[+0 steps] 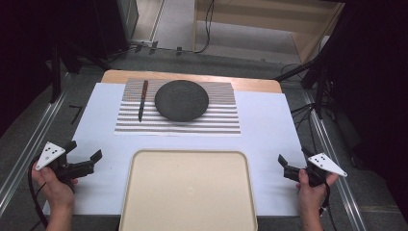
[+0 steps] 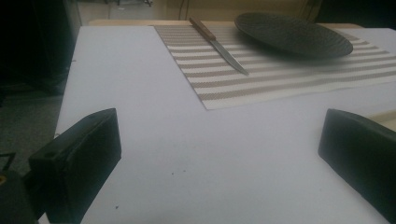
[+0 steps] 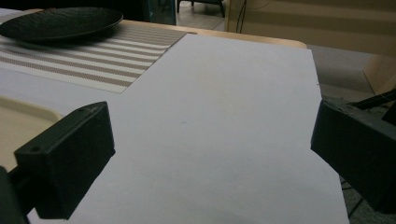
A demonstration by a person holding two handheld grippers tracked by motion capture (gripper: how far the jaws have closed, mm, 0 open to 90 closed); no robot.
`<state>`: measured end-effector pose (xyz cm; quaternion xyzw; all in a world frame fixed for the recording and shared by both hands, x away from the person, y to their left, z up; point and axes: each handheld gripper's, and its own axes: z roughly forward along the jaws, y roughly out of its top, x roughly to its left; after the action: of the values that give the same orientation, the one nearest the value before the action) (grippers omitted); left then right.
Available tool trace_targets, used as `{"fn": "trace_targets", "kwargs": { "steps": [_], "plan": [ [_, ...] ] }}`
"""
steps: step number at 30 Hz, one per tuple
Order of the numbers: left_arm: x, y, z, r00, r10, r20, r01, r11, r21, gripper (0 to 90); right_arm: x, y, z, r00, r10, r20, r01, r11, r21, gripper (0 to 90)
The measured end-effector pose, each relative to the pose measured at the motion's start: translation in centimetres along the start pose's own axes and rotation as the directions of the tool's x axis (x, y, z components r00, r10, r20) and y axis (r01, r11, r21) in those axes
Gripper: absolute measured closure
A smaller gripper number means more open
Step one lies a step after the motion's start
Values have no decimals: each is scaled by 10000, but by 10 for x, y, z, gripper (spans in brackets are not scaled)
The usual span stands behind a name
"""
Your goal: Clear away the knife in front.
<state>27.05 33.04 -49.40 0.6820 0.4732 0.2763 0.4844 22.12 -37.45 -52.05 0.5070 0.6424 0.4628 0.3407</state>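
Observation:
A dark round plate (image 1: 182, 99) (image 2: 293, 33) (image 3: 60, 22) rests on a striped placemat (image 1: 221, 122) at the table's far side. A wooden-handled knife (image 1: 143, 99) (image 2: 217, 44) lies on the mat left of the plate. A bare beige tray (image 1: 188, 192) (image 3: 14, 122) sits at the near middle. My left gripper (image 1: 86, 155) (image 2: 219, 154) hovers over the white sheet left of the tray, jaws wide open, nothing between them. To the tray's right my right gripper (image 1: 292, 161) (image 3: 210, 158) stands open too and holds nothing.
A white sheet (image 1: 274, 125) covers most of the wooden table (image 1: 250, 84). Black stands (image 1: 317, 77) and cables flank the table on both sides. Metal rails (image 1: 29, 139) run along the floor at left and right.

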Motion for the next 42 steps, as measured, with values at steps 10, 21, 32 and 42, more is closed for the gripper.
{"fn": "trace_targets", "kwargs": {
  "steps": [10, 21, 32, 42],
  "plan": [
    [-13, 15, 9, 9995, -167, 267, 157, 9992, 363, 0, 2, 0, 2, 9995, -239, -211, 240, 9997, 13, 0],
    [-28, 56, 27, 9982, 140, 586, -179, 9976, 666, 0, 4, 0, 3, 9988, -473, -157, 476, 9987, 182, 0],
    [-31, 79, 50, 9965, -106, 826, 32, 9959, 901, 40, 6, 0, 5, 9982, -592, -102, 595, 9977, 318, 0],
    [-30, 90, 68, 9965, -402, 739, 311, 9923, 1202, 59, 6, 0, 6, 9981, -555, -250, 563, 9979, 332, 0]
  ]
}}
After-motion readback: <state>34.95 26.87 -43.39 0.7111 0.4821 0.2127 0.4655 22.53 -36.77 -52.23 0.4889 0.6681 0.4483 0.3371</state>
